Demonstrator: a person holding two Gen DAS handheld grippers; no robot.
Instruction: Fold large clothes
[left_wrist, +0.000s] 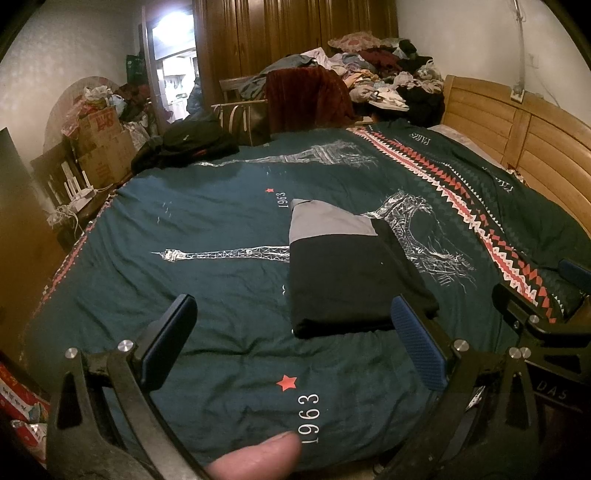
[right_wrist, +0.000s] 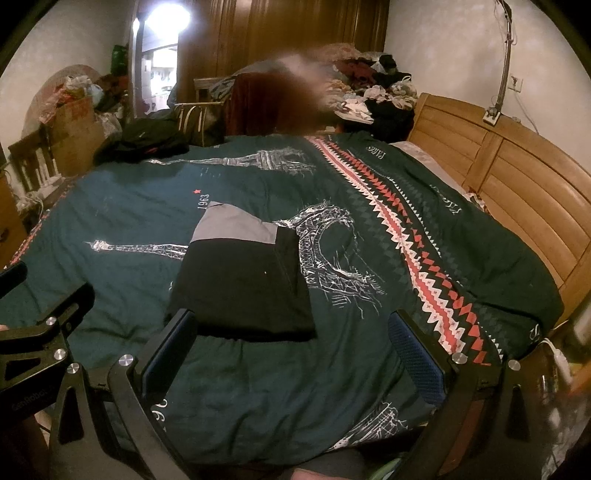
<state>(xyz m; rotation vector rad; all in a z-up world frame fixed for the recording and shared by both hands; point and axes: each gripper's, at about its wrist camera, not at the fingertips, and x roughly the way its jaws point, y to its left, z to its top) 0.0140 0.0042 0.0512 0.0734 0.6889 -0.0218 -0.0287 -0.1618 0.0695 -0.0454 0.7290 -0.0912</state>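
Bedspread (left_wrist: 207, 229), one, dark teal with three white tower prints and one red zigzag band, covers the bed. One folded garment (left_wrist: 343, 273), black with a grey end, lies flat near its middle. Two grippers: left gripper (left_wrist: 295, 347) and right gripper (right_wrist: 295, 350) hover spread wide, holding nothing. Clothes pile (left_wrist: 380, 70) behind is jumbled, partly blurred in the right view.
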